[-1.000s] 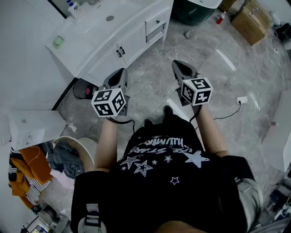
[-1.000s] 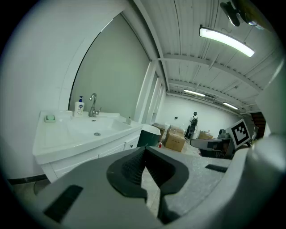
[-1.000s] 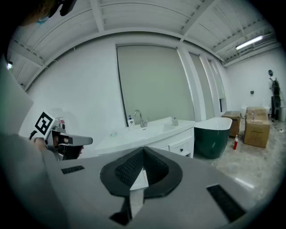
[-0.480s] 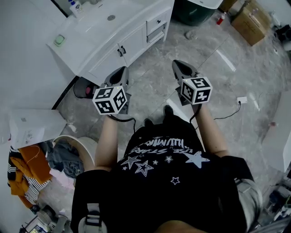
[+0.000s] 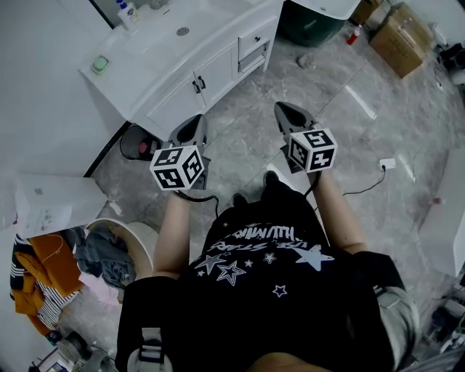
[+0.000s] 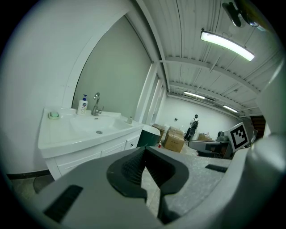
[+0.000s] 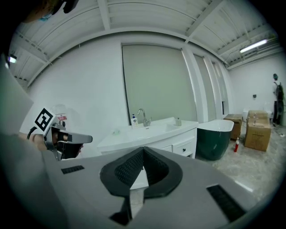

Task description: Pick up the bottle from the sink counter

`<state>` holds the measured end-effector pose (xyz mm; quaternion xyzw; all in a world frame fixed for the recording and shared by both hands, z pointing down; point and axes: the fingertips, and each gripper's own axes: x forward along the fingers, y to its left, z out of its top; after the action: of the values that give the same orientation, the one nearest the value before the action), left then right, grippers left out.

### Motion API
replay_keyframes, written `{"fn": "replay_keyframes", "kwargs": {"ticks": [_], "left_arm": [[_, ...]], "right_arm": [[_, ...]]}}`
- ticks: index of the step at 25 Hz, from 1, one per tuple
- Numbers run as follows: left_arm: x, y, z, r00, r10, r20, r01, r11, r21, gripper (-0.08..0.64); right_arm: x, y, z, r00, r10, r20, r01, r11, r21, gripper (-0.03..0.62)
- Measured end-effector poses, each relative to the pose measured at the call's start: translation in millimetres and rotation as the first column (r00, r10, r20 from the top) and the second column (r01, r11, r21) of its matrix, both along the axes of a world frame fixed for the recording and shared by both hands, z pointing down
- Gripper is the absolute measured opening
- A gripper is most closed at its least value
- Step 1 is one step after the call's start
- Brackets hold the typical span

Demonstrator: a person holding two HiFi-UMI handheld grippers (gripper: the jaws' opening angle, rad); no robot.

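The bottle (image 5: 128, 14), white with a blue pump cap, stands at the back of the white sink counter (image 5: 156, 54) beside the faucet (image 6: 96, 103). The left gripper view shows the bottle (image 6: 82, 106) far ahead to the left, and the right gripper view shows the bottle (image 7: 133, 120) small, left of the tap. Both grippers hover over the floor, well short of the counter. My left gripper (image 5: 190, 131) is shut and holds nothing. My right gripper (image 5: 289, 115) is also shut and holds nothing. Seen from each gripper, the left gripper's (image 6: 144, 150) and the right gripper's (image 7: 143, 150) pads meet.
A green soap dish (image 5: 99, 65) lies on the counter's left end, and a small bottle (image 7: 178, 121) stands at its right end. A dark green tub (image 7: 214, 138), cardboard boxes (image 5: 399, 36) and a red bottle (image 7: 236, 144) stand to the right. A bin (image 5: 138, 144) and a laundry basket (image 5: 116, 247) sit left.
The counter has slid slightly down and right in the head view as the person drew nearer. Both grippers stay shut at about the same place.
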<state>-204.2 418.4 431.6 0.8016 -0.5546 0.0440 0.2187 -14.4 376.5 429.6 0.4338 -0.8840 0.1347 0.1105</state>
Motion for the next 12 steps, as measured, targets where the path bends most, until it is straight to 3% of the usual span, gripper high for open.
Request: {"fn": "replay_keyframes", "kwargs": {"ticks": [12], "left_arm": [[2,-22,8,1.0,0.013,-0.019,-0.013,1.0,-0.015,0.008]], "right_arm": [[12,-29,8,0.999,0.047,0.015,-0.046,0.999,-0.028,0.006]]}}
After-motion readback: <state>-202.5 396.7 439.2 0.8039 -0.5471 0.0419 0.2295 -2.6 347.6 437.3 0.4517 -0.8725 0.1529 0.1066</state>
